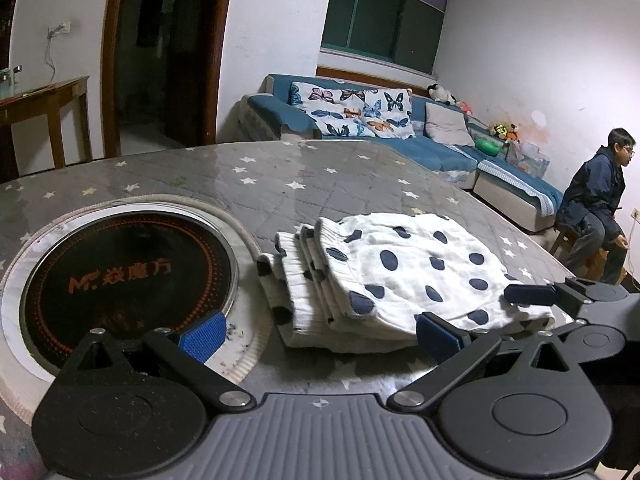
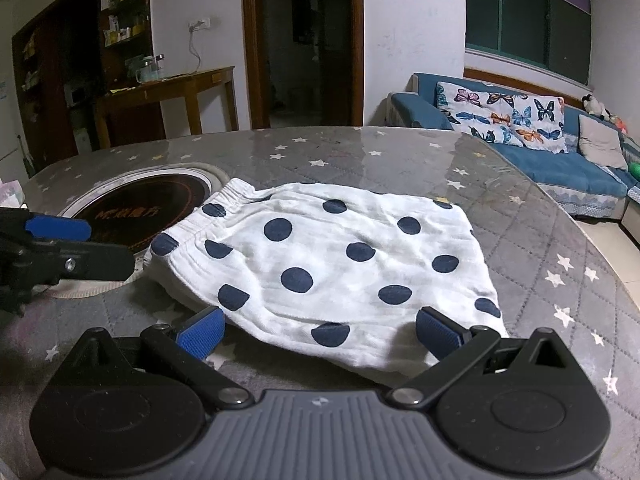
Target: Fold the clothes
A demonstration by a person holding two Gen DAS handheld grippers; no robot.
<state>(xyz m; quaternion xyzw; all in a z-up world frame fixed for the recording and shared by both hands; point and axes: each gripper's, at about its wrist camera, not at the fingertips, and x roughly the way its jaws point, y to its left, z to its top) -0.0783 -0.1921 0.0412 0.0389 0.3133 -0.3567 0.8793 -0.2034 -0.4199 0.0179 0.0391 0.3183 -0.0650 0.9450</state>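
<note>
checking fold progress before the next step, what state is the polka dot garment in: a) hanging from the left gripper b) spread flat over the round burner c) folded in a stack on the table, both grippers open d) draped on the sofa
c: the polka dot garment lies folded in layers on the table, beside the round burner, with the left gripper and the right gripper both open and gripping nothing.

Grey star-patterned table (image 2: 400,160), folded spotted garment (image 2: 340,264), inset round cooktop (image 1: 128,276)
</note>
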